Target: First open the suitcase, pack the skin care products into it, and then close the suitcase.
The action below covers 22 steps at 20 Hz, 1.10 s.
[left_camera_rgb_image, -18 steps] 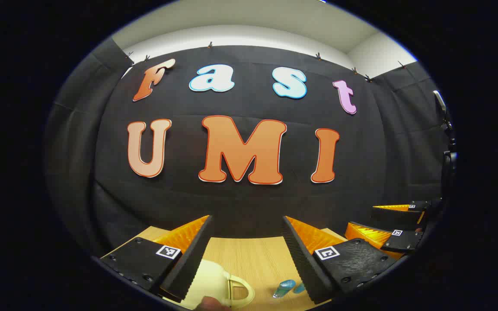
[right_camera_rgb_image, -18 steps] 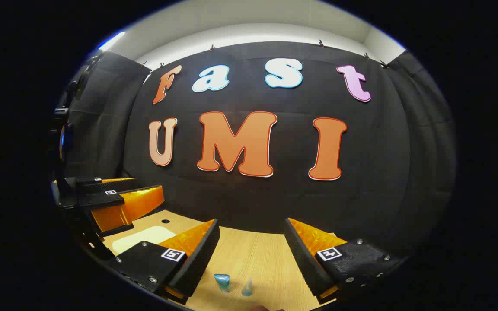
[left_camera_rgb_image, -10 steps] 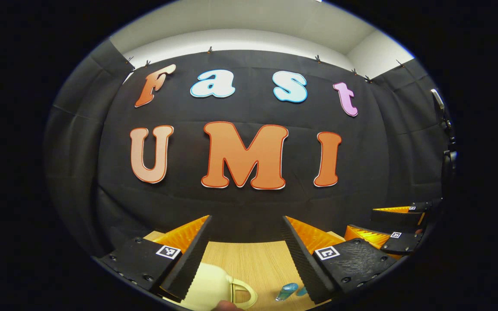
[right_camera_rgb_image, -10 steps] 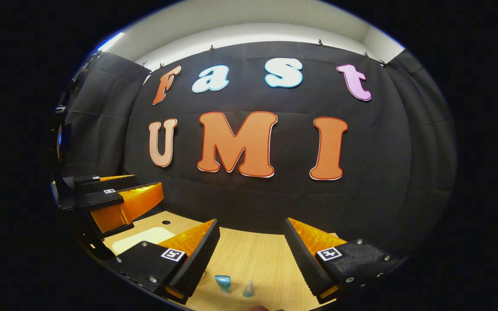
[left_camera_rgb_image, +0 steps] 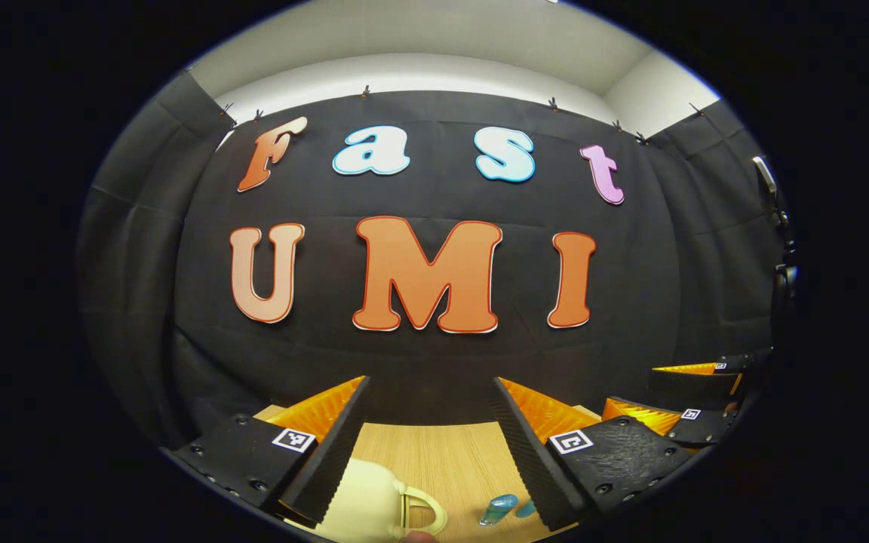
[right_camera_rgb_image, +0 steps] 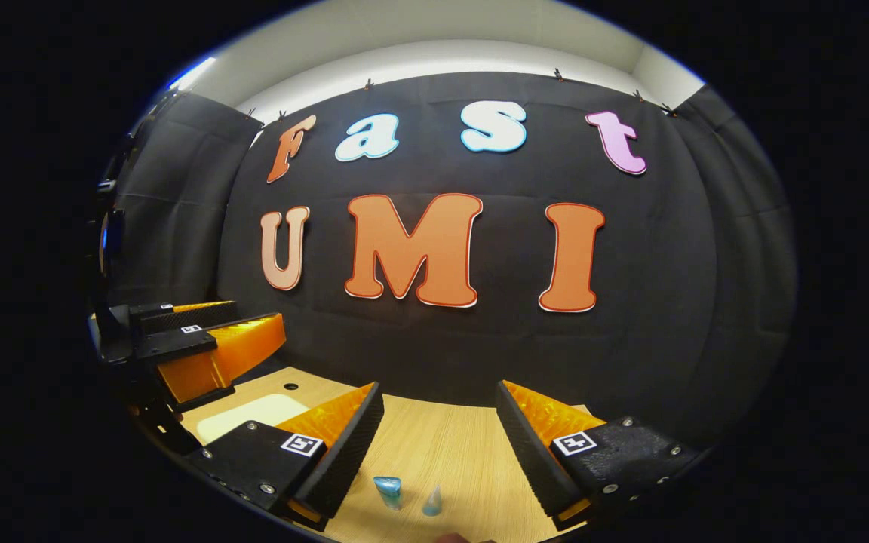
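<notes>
A cream suitcase lies closed on the wooden table, its handle pointing right. It sits low between the fingers of my left gripper, which is open and holds nothing. Two small blue skin care products lie right of the handle. In the right gripper view they lie as a blue tube and a pale blue cone-shaped piece, below my open, empty right gripper. The suitcase shows at the left there, under the left gripper.
The black cloth wall stands close behind the table's far edge. The right gripper hovers at the far right of the left gripper view. A fingertip peeks in at the bottom edge. A small dark hole marks the tabletop.
The left gripper view has shifted slightly, so the wall sits lower in the frame. The right gripper has barely moved. Both grippers stay open and nothing on the table has moved.
</notes>
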Each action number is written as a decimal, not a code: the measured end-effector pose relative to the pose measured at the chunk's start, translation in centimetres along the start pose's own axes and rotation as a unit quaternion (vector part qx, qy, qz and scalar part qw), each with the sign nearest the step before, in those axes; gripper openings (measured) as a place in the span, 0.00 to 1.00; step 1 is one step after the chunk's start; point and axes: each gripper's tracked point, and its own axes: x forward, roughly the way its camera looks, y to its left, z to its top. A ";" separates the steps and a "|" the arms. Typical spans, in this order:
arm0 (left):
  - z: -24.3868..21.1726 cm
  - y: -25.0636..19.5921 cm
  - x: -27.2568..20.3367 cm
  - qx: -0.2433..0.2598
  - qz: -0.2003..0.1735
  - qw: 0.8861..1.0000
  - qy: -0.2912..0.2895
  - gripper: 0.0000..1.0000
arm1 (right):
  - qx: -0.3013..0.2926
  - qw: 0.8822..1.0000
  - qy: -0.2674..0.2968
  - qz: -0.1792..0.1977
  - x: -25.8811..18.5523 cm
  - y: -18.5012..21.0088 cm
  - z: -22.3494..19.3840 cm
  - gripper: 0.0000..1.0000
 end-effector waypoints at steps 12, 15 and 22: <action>-9.2 -1.1 -1.8 0.160 -0.027 0.983 0.091 0.98 | -0.008 0.999 0.011 -0.043 -0.7 -5.2 -1.0 0.95; -12.5 -0.9 -2.1 0.224 -0.038 0.966 0.127 0.98 | -0.008 0.999 0.015 -0.049 -0.8 -6.2 -1.4 0.95; -20.0 -1.7 -3.6 0.339 -0.075 0.919 0.185 0.97 | -0.005 0.998 0.023 -0.056 -0.9 -7.5 -2.6 0.95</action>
